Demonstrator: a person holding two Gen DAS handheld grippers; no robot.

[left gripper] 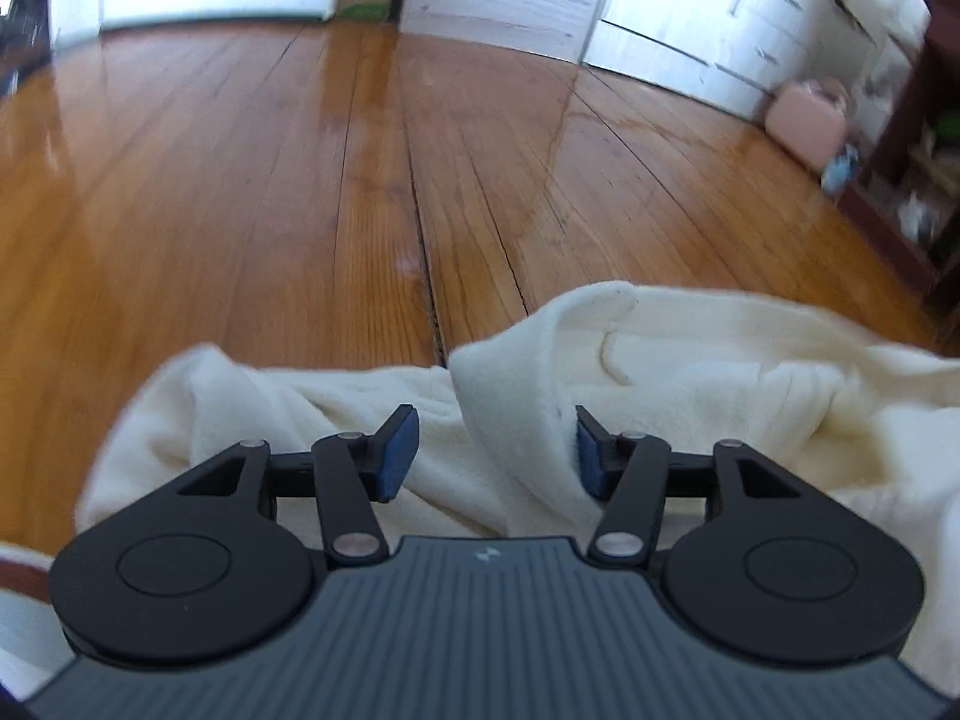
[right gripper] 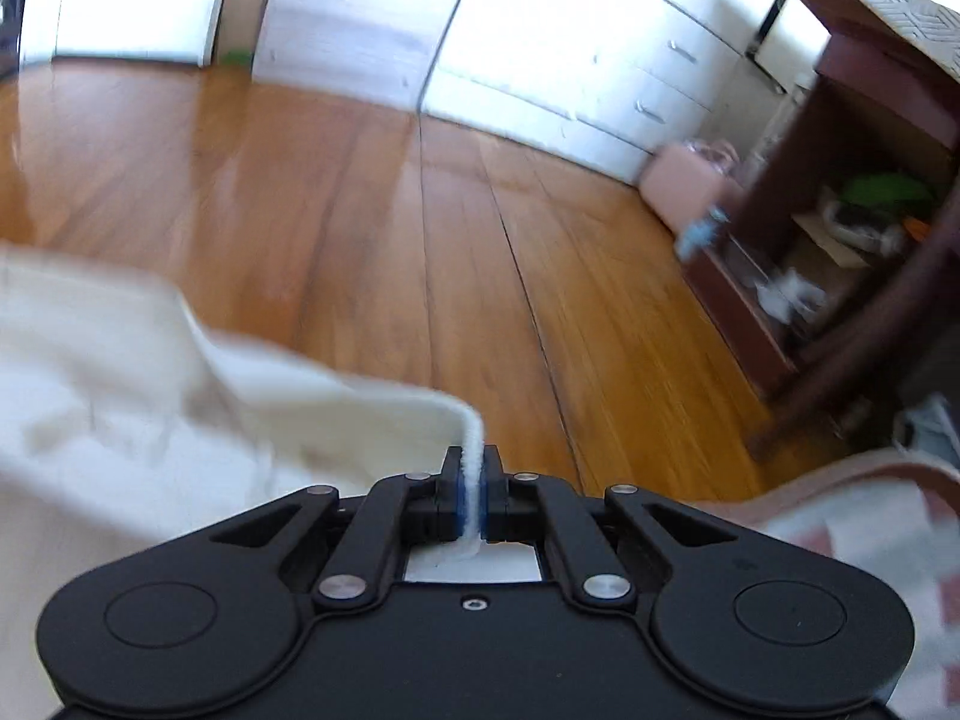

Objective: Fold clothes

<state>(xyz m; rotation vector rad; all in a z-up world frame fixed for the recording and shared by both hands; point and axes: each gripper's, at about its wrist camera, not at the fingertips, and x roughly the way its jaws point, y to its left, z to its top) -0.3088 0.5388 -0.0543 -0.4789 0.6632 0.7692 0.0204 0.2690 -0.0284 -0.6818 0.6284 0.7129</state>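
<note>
A cream fleece garment lies bunched in soft folds over a glossy wooden floor, its far edge falling short of the white drawer unit that lines the wall beyond. The left claw stands wide apart, its two blue pads well separated, with a raised ridge of the fleece standing between them; the ridge brushes the inner face of the right-hand pad while the other pad sits clear of it, so nothing is gripped. The right claw is clenched tight on a thin edge of the same garment, the strip of cream fabric pinched upright between the blue pads and running back into the mechanism, the rest of the cloth spreading away to the side opposite the drawer unit. A pink case rests on the floor against the base of the drawers, just beside a dark wooden shelf unit crowded with small items. Near the right claw, on the shelf-unit side, a pink-and-white checked cloth shows at the edge of view.
</note>
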